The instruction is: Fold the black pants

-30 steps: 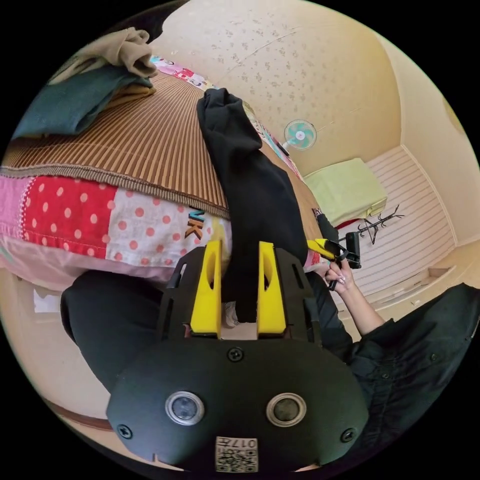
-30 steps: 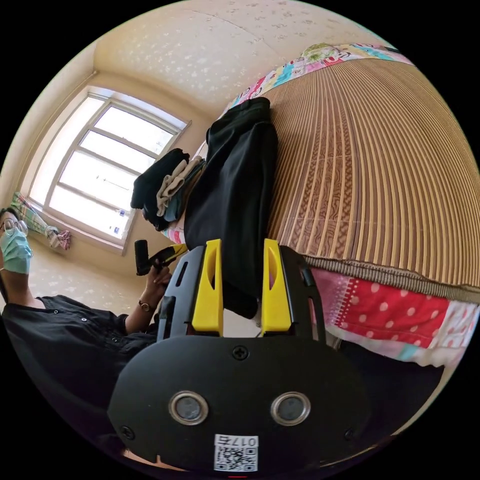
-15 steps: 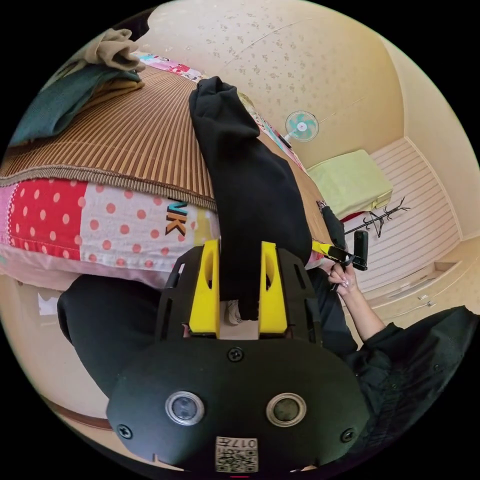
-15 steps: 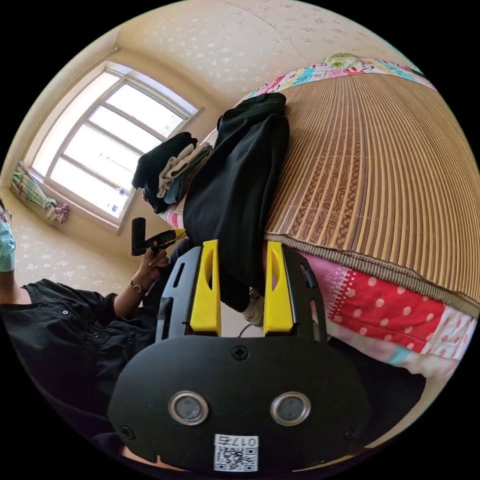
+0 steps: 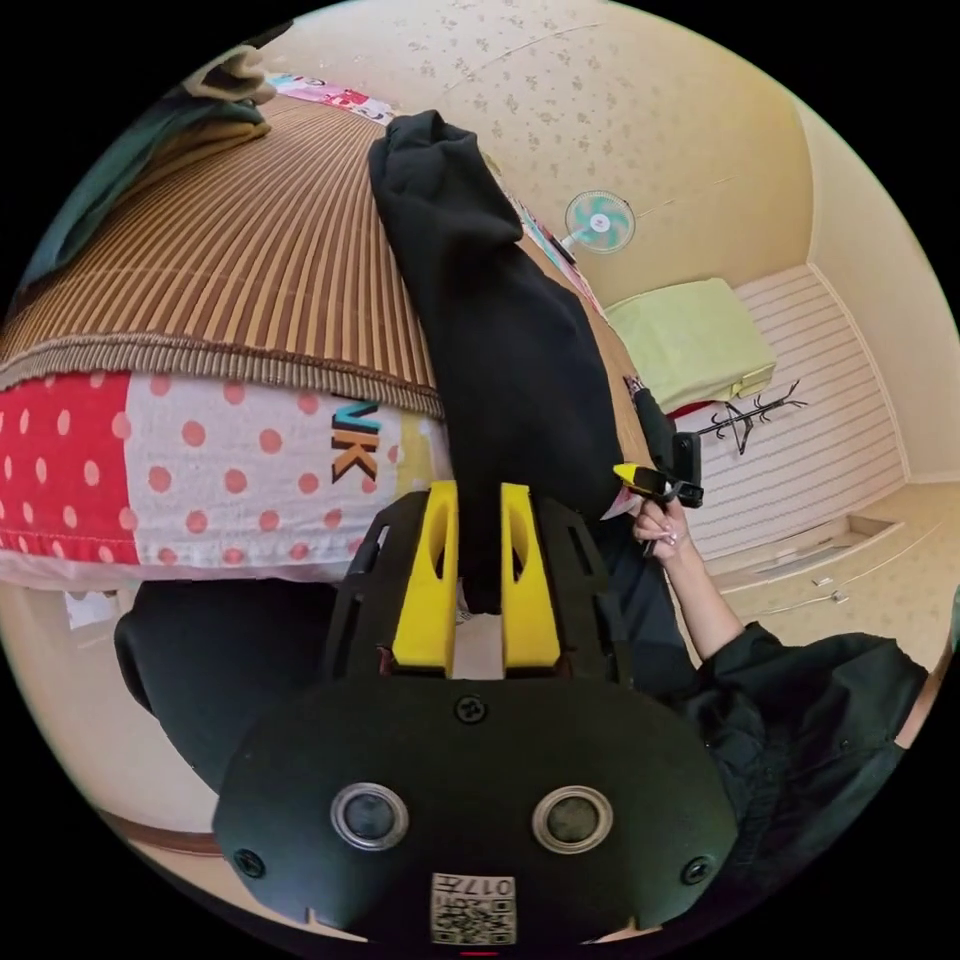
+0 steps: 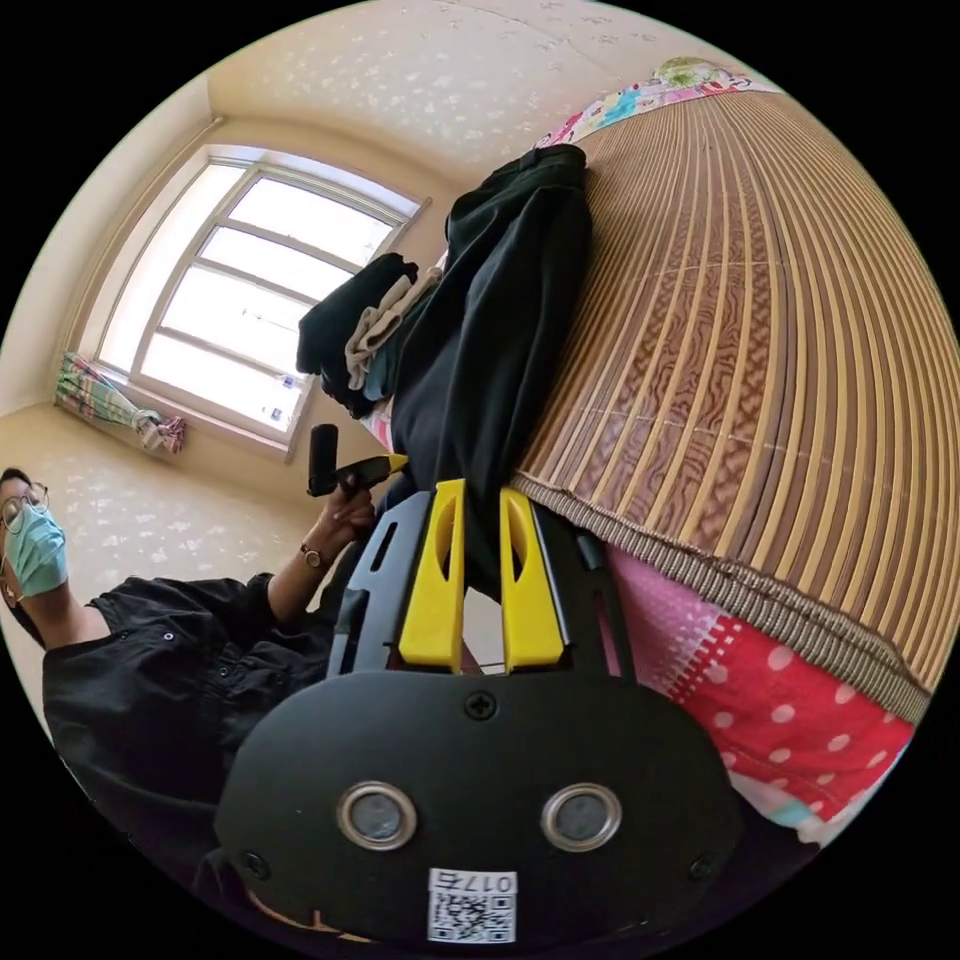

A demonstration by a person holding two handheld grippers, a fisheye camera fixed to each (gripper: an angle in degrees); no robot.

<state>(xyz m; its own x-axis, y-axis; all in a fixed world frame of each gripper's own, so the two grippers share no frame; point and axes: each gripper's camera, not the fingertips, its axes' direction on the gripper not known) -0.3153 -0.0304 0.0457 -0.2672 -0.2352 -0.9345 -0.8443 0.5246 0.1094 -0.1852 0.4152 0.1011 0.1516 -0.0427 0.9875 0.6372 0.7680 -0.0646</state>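
The black pants point(image 5: 490, 300) lie in a long strip on the woven bed mat point(image 5: 250, 260), one end hanging over the bed's edge. My left gripper point(image 5: 478, 495) is shut on that hanging end, its yellow jaws pressing the fabric from both sides. In the right gripper view the same pants point(image 6: 490, 300) run along the mat point(image 6: 750, 350), and my right gripper point(image 6: 482, 492) is shut on the hanging end too. The right gripper point(image 5: 655, 480) also appears in the left gripper view, at the pants' other side, held in a hand. Likewise, the left gripper point(image 6: 350, 470) appears in the right gripper view.
A polka-dot quilt point(image 5: 150, 470) hangs under the mat at the bed's edge. A pile of folded clothes point(image 6: 360, 320) sits on the bed near the window point(image 6: 240, 300). A fan point(image 5: 598, 222), a green-covered piece of furniture point(image 5: 690, 340) and a coat rack point(image 5: 745, 425) stand beyond. The person point(image 6: 150, 650) stands beside the bed.
Both pairs of jaws have narrowed from wide apart to pressing on the pants' hanging end. Both cameras have shifted a little toward the bed.
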